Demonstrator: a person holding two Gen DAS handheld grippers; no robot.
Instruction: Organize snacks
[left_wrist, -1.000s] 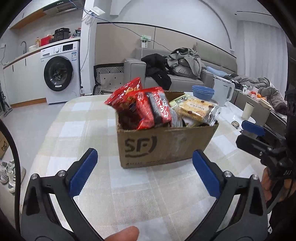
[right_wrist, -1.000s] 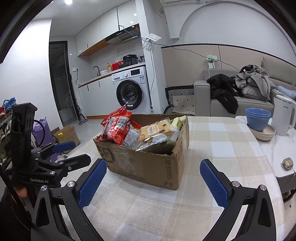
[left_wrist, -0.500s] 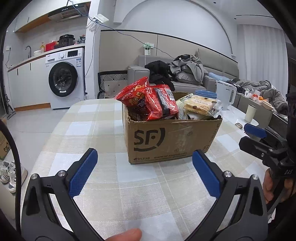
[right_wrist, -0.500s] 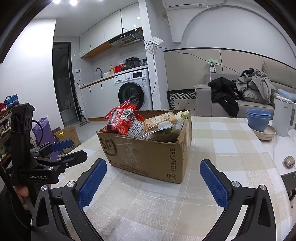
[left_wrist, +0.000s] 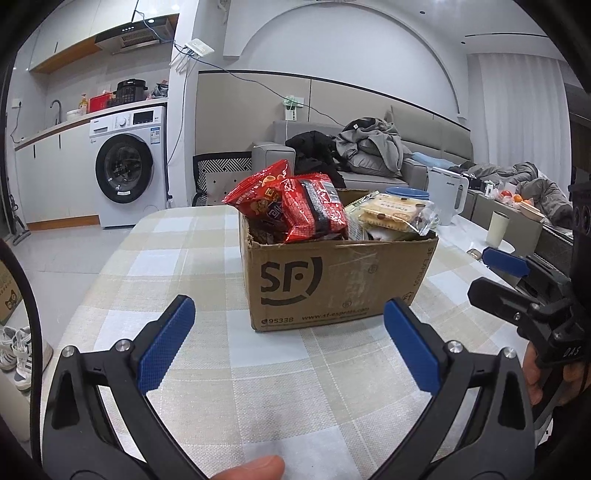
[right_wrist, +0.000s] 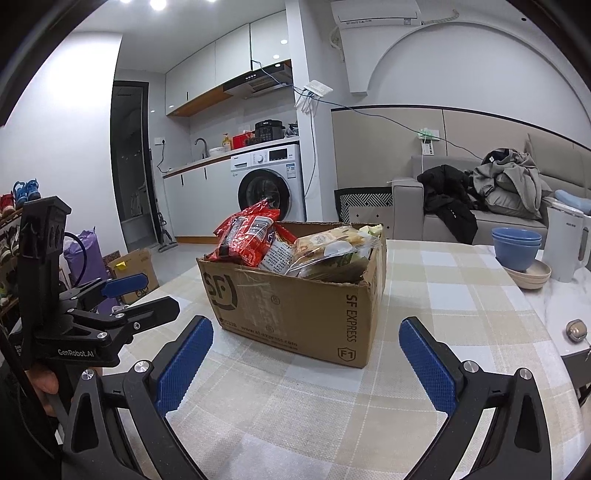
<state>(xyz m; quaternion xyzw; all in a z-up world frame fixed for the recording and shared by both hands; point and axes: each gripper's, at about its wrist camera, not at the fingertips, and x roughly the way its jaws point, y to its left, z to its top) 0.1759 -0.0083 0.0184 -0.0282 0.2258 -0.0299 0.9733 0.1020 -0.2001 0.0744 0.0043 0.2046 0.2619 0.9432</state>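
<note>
A brown cardboard box (left_wrist: 340, 280) (right_wrist: 295, 306) printed with SF stands on the checked tablecloth (left_wrist: 177, 266), full of snack packs. Red crinkly bags (left_wrist: 295, 210) (right_wrist: 247, 236) stick up at its left end; a clear pack of biscuits (left_wrist: 391, 214) (right_wrist: 332, 243) lies at its right end. My left gripper (left_wrist: 288, 343) is open, low over the cloth just in front of the box, nothing between its blue pads. My right gripper (right_wrist: 306, 354) is open too, near the box's corner. Each view shows the other gripper at its edge.
Stacked blue bowls (right_wrist: 517, 247), a white kettle (left_wrist: 445, 199) and a white cup (left_wrist: 498, 229) stand on the marble part of the table to the right. A small round object (right_wrist: 576, 330) lies near that edge. A sofa with clothes and a washing machine are behind.
Both grippers have dropped lower and come nearer the table, so the box is seen more from the side and larger. Both stay open. The box and snacks have not moved.
</note>
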